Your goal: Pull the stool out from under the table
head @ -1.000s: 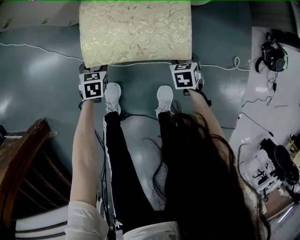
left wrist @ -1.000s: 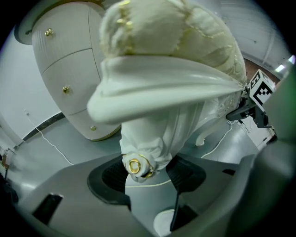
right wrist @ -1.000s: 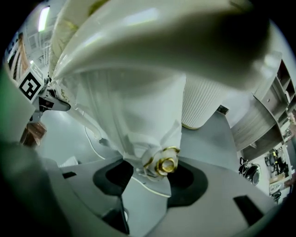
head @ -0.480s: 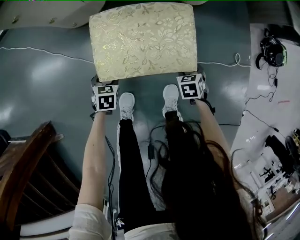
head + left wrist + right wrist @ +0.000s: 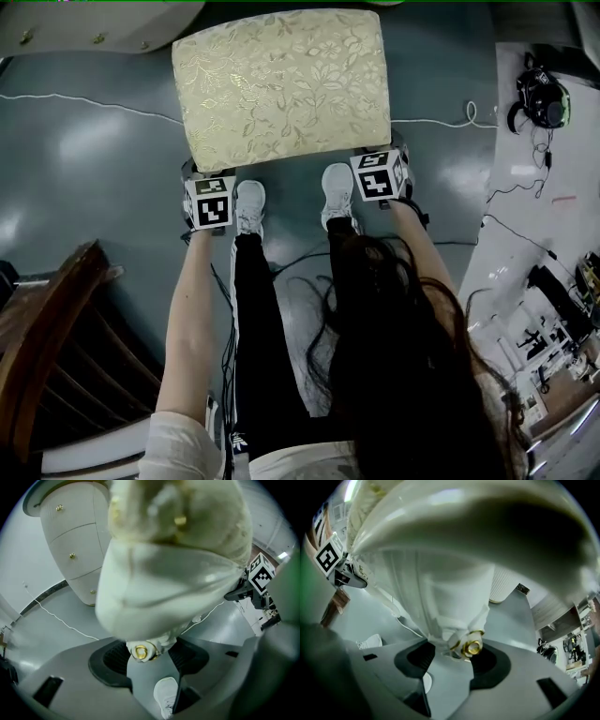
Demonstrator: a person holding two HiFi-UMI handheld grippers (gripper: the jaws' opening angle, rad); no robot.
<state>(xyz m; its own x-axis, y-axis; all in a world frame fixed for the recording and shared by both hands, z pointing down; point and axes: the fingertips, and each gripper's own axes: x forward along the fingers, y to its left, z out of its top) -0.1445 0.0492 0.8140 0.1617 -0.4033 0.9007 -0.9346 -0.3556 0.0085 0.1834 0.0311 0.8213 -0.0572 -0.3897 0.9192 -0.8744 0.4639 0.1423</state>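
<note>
The stool has a gold floral cushion and white legs, and it stands on the grey floor in front of the person's shoes. My left gripper is at its near left corner and my right gripper at its near right corner. In the left gripper view, my left gripper has both black pads against a white, gold-ringed stool leg. In the right gripper view, my right gripper is shut the same way on the other front leg. The cushion fills the top of both gripper views.
A white table edge with gold knobs runs along the top left, behind the stool. A dark wooden chair stands at the lower left. A white cable crosses the floor. A white surface with a headset and gear lines the right.
The stool and both grippers have come a little nearer to the person's feet. The cushion's far edge now shows below the table edge. Both grips look unchanged.
</note>
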